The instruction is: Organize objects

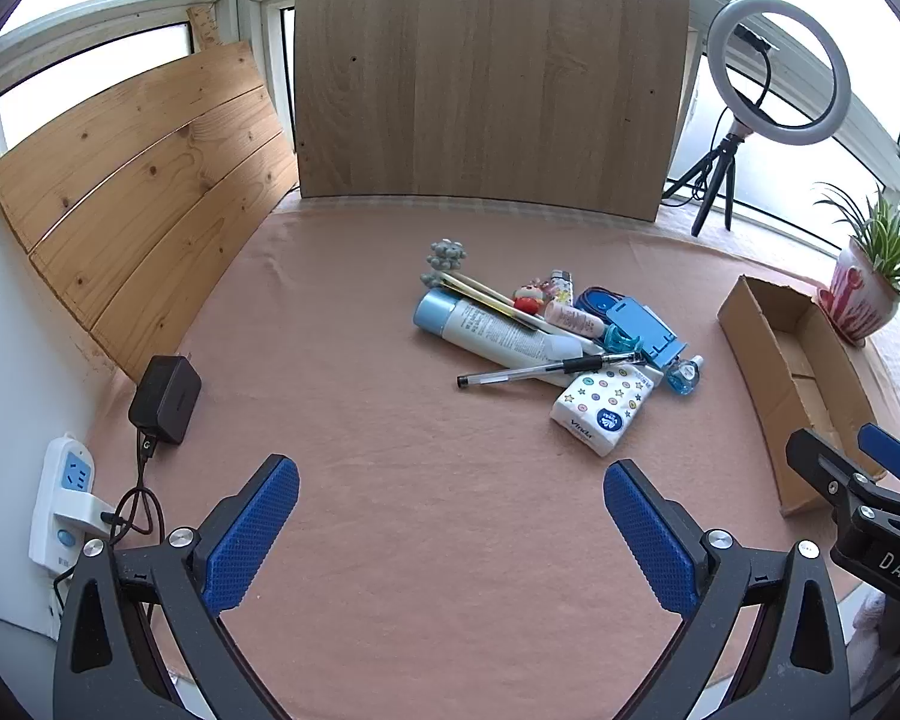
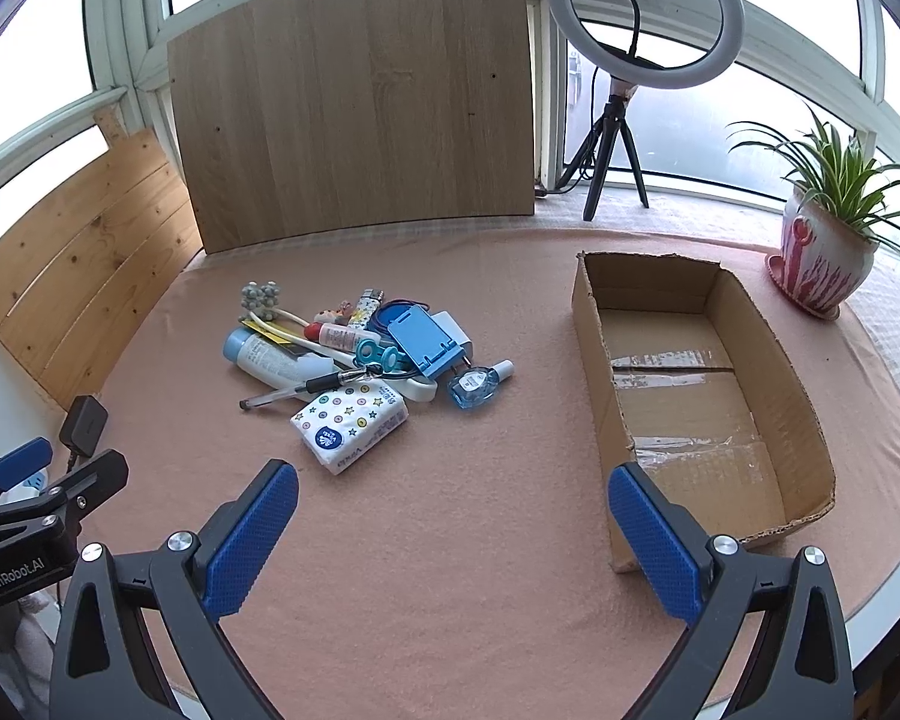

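Pink cloth-covered table [image 2: 450, 540] bare near side. Open brown cardboard box [image 2: 804, 414] right, empty. Heap of small items centre-left: white-blue tube [image 1: 498, 333], star-print tissue pack [image 2: 349, 420], black gel pen [image 1: 534, 369], blue glass bottle [image 2: 473, 387]. Left gripper [image 1: 450, 531] and right gripper [image 2: 453, 534] spread wide, holding nothing, above near cloth.

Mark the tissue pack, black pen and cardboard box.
tissue pack [image 2: 349, 423], right wrist view, middle of printed top face
black pen [image 1: 531, 370], left wrist view, mid barrel
cardboard box [image 2: 591, 354], right wrist view, left wall
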`<state>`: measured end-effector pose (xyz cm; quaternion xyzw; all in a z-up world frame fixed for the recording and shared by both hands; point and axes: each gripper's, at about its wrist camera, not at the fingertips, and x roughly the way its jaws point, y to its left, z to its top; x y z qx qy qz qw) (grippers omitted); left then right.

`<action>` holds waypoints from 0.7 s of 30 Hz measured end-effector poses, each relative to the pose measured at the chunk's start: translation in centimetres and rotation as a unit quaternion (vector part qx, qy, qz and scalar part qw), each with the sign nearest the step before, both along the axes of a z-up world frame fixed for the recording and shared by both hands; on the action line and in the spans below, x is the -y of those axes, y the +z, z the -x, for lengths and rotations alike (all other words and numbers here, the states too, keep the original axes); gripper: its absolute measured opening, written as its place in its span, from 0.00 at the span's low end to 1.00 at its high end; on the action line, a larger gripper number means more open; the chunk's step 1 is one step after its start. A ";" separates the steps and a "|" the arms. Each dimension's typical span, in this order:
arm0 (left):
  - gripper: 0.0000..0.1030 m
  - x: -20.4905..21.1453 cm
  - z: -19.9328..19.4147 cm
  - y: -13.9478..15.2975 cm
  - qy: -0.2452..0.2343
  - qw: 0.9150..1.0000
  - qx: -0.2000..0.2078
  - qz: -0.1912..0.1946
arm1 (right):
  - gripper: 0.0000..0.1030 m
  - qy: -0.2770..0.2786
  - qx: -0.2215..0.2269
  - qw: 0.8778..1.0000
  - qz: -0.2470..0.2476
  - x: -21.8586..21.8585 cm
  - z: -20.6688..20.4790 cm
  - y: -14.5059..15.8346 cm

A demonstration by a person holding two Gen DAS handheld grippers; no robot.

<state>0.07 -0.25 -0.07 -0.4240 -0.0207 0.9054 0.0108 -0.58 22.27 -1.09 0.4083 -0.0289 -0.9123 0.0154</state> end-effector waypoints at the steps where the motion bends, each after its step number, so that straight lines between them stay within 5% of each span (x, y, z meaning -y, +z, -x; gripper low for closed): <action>1: 1.00 0.0 0.0 0.0 -0.001 1.000 0.000 0.000 | 0.99 0.000 0.001 1.000 0.000 0.0 0.0 0.0; 21: 1.00 0.1 0.6 -0.7 0.002 1.000 0.007 -0.004 | 0.99 0.003 0.012 1.000 0.000 0.1 0.7 -0.3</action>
